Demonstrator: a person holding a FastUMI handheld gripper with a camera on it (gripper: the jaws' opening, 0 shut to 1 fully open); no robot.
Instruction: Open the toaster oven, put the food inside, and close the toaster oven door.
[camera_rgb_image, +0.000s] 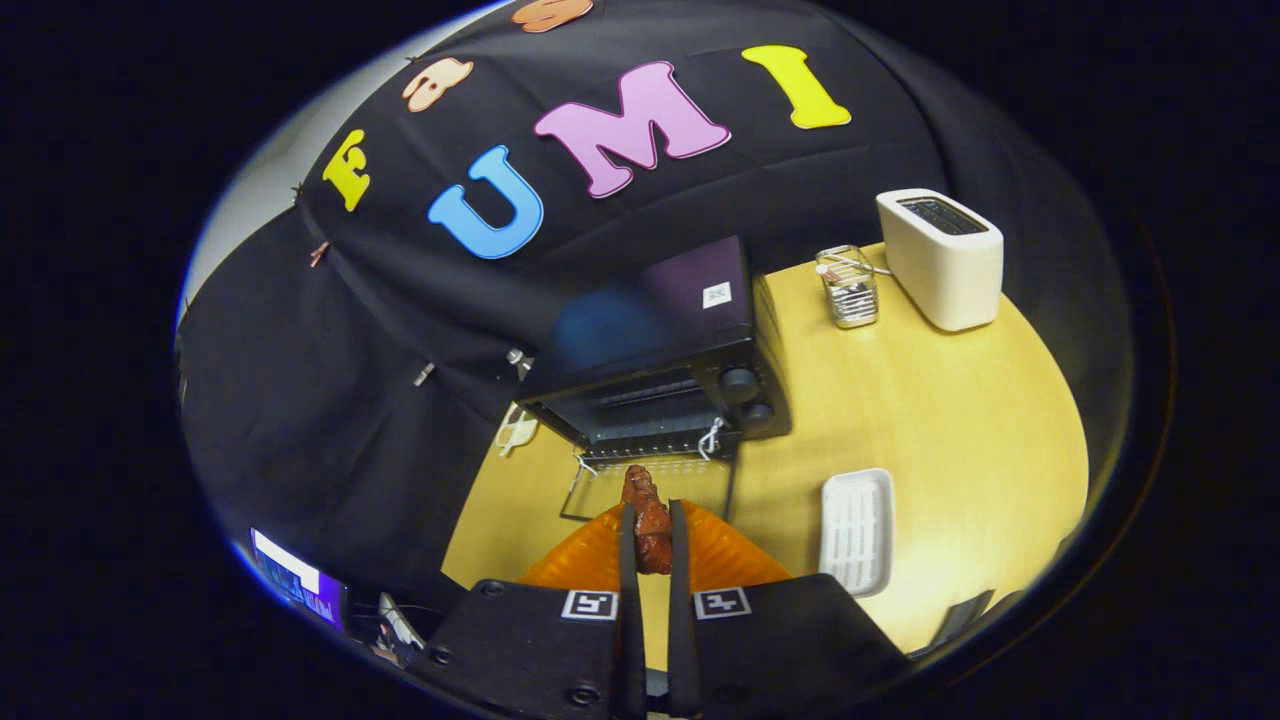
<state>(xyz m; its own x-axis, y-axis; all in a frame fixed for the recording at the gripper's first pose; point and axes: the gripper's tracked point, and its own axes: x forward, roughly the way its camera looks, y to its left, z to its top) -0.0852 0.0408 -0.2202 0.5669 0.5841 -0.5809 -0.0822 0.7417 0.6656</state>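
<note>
gripper (652, 520) with black mounts, 2 square markers, screws

Reddish-brown food (652, 525) upright between tongs (652, 520), before black toaster oven (665, 360), door down.

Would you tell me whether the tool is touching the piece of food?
Touching. The gripper view shows the tool with both fingers closed against the sides of the food, no gap visible.

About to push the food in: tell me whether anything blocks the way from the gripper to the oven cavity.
Nothing visible does. The gripper is shut on the food, the toaster oven door hangs open just ahead, and the cavity beyond looks clear.
</note>
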